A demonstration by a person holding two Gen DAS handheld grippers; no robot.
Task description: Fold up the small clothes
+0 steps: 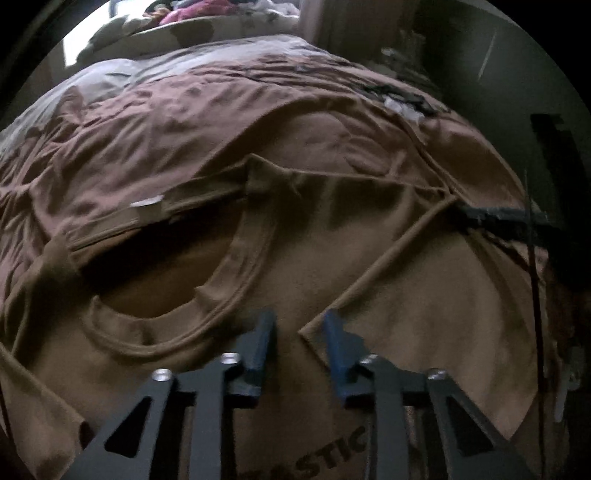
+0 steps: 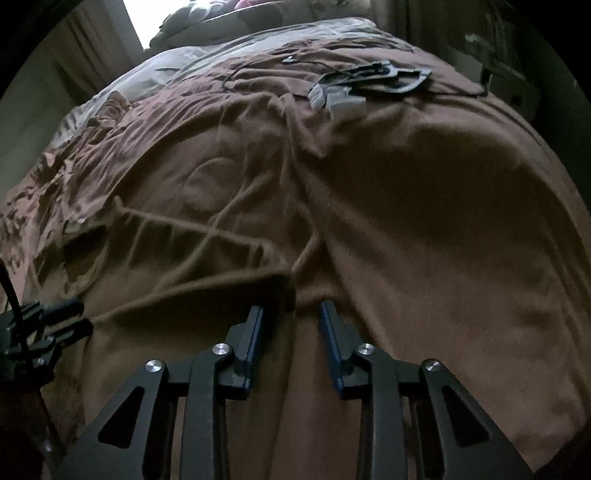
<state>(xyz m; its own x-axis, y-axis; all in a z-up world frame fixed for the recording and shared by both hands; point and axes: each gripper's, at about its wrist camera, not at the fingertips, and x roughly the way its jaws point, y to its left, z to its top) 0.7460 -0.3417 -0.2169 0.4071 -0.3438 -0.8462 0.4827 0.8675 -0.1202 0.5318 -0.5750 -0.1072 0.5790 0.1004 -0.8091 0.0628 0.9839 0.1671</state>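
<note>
T-shirt (image 1: 406, 280) – tan-brown, plain, dark lettering printed near the lower edge; collar (image 1: 243, 258) ribbed in the same tan. Bed cover (image 1: 147, 122) beneath – a redder brown, plain, pale grey sheet (image 2: 122, 85) seen at its far end. Left gripper (image 1: 300, 325) and right gripper (image 2: 291, 314) – black frames, blue finger pads (image 2: 330, 339), silver screw heads. Small white object (image 2: 345, 103) with black straps (image 2: 388, 75) noted on the cover. Pink and white items (image 1: 192, 11) piled at the far end.

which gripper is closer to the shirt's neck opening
Left. The left gripper hovers just right of the collar of the brown shirt. The right gripper is farther off to the right, over plain fabric.
</note>
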